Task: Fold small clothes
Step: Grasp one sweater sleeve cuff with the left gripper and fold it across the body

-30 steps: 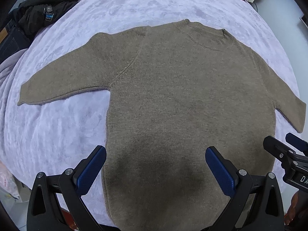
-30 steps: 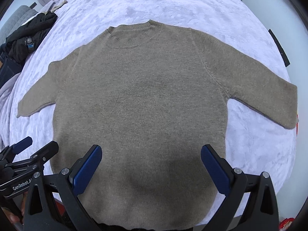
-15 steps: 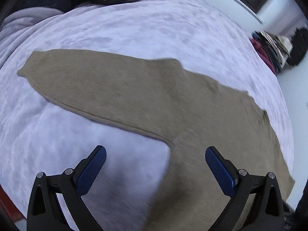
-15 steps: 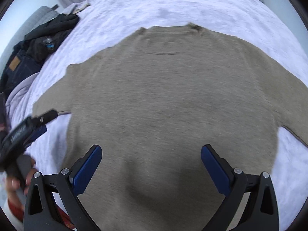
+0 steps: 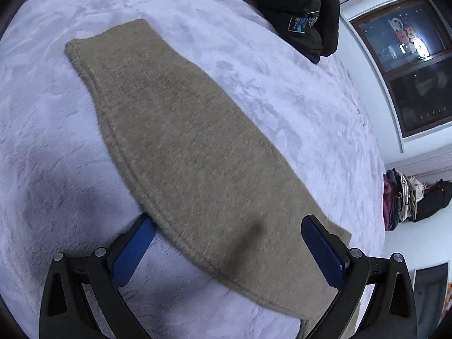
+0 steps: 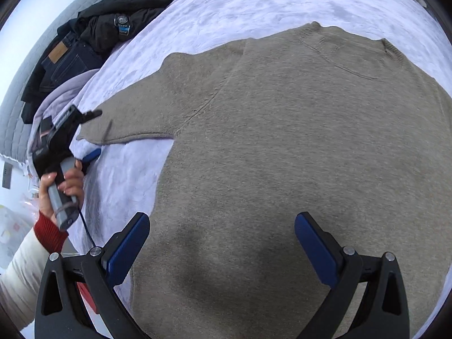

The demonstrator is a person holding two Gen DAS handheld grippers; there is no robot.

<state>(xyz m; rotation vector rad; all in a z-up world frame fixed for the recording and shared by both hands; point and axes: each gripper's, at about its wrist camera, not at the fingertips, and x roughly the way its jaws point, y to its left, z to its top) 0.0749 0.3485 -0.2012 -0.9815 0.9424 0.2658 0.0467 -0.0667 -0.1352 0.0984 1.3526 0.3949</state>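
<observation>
A brown sweater (image 6: 282,155) lies flat and face up on a pale purple blanket (image 6: 226,2), with its sleeves spread to the sides. Nothing is folded yet.

The left gripper (image 5: 226,251) is wide open and holds nothing. It hangs over the left sleeve (image 5: 175,130), near the wide part of it, and the cuff (image 5: 76,53) is far ahead of the fingers. In the right view this gripper is seen from the side, in a hand (image 6: 63,189) with a red cuff, close to the end of the sleeve.

The right gripper (image 6: 223,250) is also open and empty, above the lower body of the sweater.

What can go wrong, in my judgement:
- The knit is thick and soft. If the left fingers close too deep, they can catch the blanket together with the sleeve, and the blanket will lift with it.
- If they close on one layer only, the sleeve can twist when it is carried across.
- The right gripper presses nothing down, so a pull on the sleeve can drag the whole sweater sideways and wrinkle it.
- The dark clothes (image 6: 113,28) at the edge are well apart and are probably no trouble.
</observation>
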